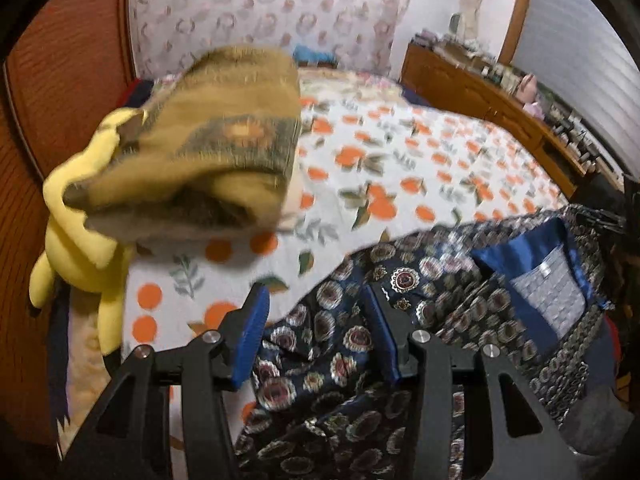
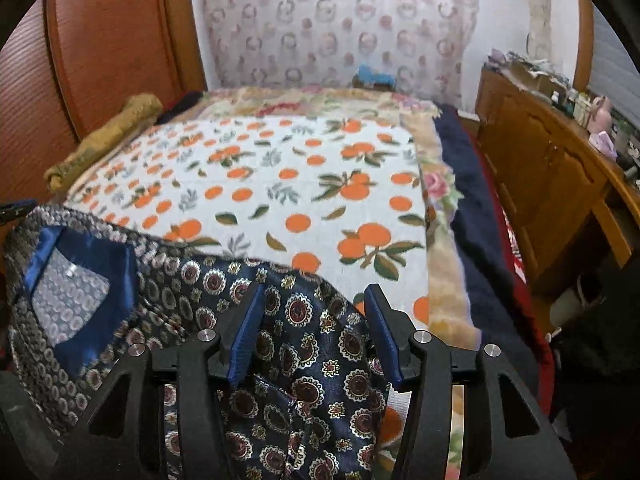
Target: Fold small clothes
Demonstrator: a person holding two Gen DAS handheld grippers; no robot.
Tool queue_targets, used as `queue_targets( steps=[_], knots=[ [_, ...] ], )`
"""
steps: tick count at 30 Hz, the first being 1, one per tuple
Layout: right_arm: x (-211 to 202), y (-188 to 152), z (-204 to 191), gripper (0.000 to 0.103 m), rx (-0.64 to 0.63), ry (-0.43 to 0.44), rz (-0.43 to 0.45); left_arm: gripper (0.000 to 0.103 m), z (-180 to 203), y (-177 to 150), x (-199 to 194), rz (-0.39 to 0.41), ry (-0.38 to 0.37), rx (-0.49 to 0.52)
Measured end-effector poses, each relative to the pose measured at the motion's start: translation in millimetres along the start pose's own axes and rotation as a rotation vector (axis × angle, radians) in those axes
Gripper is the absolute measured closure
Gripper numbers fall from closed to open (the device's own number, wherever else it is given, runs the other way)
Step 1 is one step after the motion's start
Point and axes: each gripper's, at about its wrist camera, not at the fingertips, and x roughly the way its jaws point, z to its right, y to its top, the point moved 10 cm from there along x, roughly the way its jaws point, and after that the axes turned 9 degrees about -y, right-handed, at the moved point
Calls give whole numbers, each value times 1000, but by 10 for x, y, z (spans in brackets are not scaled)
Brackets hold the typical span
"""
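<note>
Bedroom scene, work surface is a bedspread [image 2: 280,184] printed with oranges; dark patterned garment [image 2: 304,344] lies on its near edge, right under both tools, its blue-lined neck opening [image 2: 84,276] with a label at the left in the right wrist view and at the right in the left wrist view, so the collar sits between the two hands and the cloth's long axis looks to run across, hand to hand; left gripper [image 1: 316,320] has jaws apart, cloth below and between them, not pinched; right gripper [image 2: 310,320] the same, jaws apart over the garment's edge; each hand looks about equally near its own side; likely next is a pinch at each side; near hem is cut off behind the tool bodies; outward: an ochre folded cloth [image 1: 208,148], blurred, yellow plush toy [image 1: 80,240] beside it, wooden headboard [image 2: 112,40], dresser [image 2: 552,168] too cluttered to make out.
</note>
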Motion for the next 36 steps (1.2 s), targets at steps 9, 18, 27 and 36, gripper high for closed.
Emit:
queue_targets(
  steps=[9, 18, 27, 36],
  knots=[
    [152, -133, 26, 47, 4, -11, -62, 54, -68, -143, 129, -22, 11, -23],
    [134, -162, -77, 63, -44, -7, -48, 56, 30, -157, 163, -18, 10, 35],
    [-77, -138, -162, 92, -90, -49, 30, 94, 360, -179, 86, -1, -41, 120],
    [-618, 112, -190, 95, -70, -73, 205, 96, 615, 116, -382, 171, -54, 132]
  ],
)
